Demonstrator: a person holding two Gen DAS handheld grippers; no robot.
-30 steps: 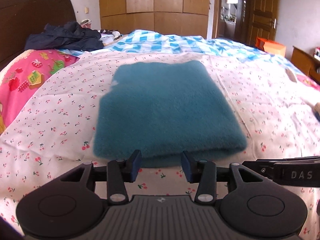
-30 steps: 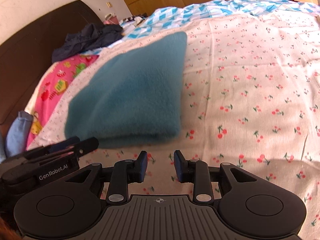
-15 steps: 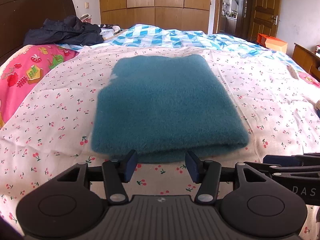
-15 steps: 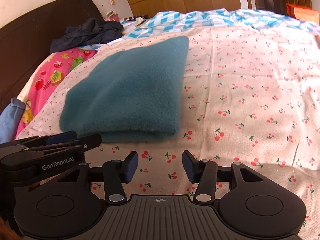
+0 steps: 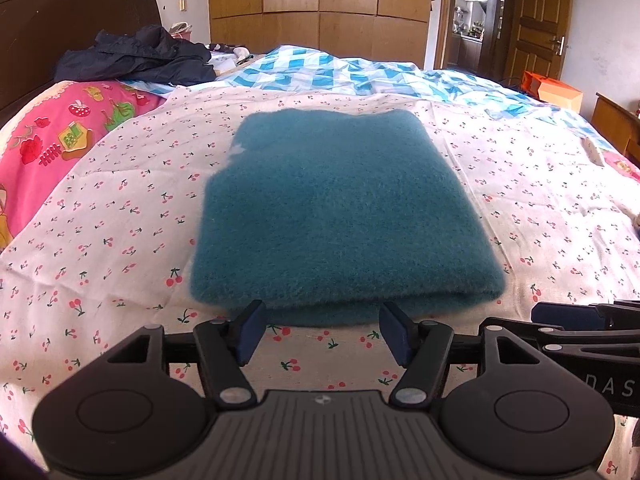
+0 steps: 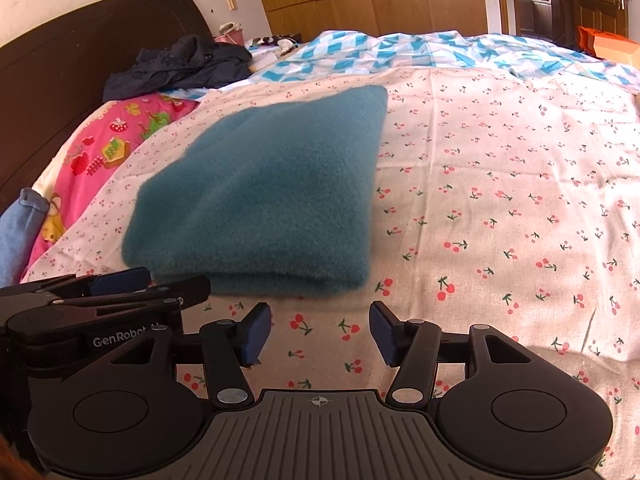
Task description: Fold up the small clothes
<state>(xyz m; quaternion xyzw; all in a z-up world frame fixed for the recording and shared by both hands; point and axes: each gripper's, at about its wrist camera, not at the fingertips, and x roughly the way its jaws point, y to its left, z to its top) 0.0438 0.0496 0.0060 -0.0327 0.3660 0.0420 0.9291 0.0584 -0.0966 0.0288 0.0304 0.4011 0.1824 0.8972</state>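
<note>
**Operator A:** Left wrist view, nearest item first: report the left gripper (image 5: 322,330).

**Operator B:** Jaws parted wide, nothing between the blue pads. They have just been opening; a second ago the pads stood much closer together. The pad tips sit just in front of the near folded edge of the teal fleece garment (image 5: 340,216), not pressing on it. Whether they brush the pile cannot be told.

**Operator A:** Right gripper (image 6: 320,332)?

**Operator B:** Also parted, with only the cherry-print sheet (image 6: 500,200) visible between the pads. These jaws have likewise just been opening, from nearly closed a second ago. The gripper is off the garment's near right corner, clear of it. In the left wrist view its body shows at the lower right edge.

**Operator A:** Garment position?

**Operator B:** Folded into a thick rectangle, lying flat on the cherry-print sheet, fold edge toward the grippers. Same place and shape as in the earlier frames.

**Operator A:** Middle and far field?

**Operator B:** Pink cartoon-print bedding (image 5: 52,140) to the left, blue-and-white checked quilt (image 5: 340,76) beyond the garment, dark jacket (image 5: 140,60) heaped by the dark headboard (image 5: 72,28). Farthest: wooden wardrobe (image 5: 320,0), an orange box (image 5: 554,92) at right.
</note>
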